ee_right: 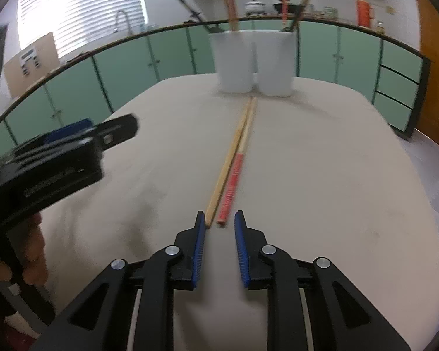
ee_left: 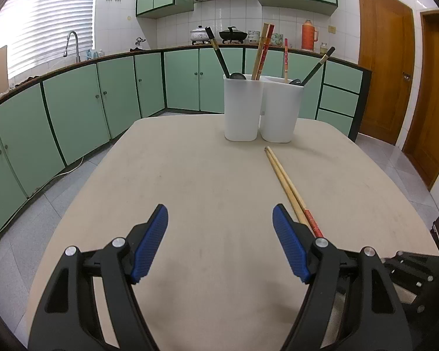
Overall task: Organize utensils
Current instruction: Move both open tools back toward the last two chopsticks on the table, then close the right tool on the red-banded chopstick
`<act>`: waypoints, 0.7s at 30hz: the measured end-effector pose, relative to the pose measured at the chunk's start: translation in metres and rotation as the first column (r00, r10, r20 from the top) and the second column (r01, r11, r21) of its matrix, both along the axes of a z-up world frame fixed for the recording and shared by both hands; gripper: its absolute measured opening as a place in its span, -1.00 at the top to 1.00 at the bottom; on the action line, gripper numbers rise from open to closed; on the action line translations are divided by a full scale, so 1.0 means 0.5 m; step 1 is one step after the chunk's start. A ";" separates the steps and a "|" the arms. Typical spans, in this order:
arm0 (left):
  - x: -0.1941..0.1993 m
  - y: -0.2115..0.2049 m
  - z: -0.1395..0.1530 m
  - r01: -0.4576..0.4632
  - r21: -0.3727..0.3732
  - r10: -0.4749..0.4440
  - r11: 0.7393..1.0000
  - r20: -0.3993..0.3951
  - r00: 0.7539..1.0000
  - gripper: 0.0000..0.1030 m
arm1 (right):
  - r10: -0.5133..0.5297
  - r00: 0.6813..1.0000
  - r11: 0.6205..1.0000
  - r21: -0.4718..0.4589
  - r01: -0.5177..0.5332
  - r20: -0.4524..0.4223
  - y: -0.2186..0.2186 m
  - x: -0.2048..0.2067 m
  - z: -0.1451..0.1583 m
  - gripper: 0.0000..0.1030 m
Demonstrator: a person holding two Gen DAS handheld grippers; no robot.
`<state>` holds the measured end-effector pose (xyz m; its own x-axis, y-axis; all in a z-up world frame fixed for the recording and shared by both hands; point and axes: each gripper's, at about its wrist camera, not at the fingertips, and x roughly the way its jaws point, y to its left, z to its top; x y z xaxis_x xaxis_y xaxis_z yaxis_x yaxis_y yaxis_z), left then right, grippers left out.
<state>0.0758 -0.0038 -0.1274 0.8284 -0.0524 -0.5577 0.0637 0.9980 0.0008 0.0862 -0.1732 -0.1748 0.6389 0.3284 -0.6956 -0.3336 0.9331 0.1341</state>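
Only the right wrist view shows a person's hand [ee_right: 29, 257] at lower left holding the left hand-held gripper [ee_left: 220, 219], whose jaws stand wide open over the bare desk [ee_left: 175, 175]. Two chopsticks [ee_right: 234, 161] lie mid-frame before two white holders [ee_left: 262, 108]. The right hand-held gripper [ee_right: 219, 219] is narrowly open at their near ends, gripping nothing.

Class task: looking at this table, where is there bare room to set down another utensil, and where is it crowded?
Bare: the table left of the chopsticks, between the left gripper and the two white holders; also the stretch right of the chopsticks. Crowded: the far edge at the holders, and the near end of the chopsticks, where the right gripper sits.
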 end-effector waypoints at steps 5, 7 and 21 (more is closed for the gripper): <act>0.001 0.000 -0.001 -0.005 -0.004 0.005 1.000 -0.003 1.000 -0.40 | -0.024 1.000 0.999 0.038 0.024 -0.008 -0.022 0.005 0.002 0.63; 0.002 -0.002 -0.001 -0.006 -0.005 0.006 1.000 -0.003 1.000 -0.40 | -0.030 0.999 0.998 0.062 0.031 -0.014 -0.032 0.006 0.004 0.63; 0.004 -0.008 -0.003 0.003 0.002 -0.003 1.000 -0.003 1.000 -0.40 | -0.031 0.999 1.000 0.003 0.031 -0.010 -0.013 0.006 -0.001 0.65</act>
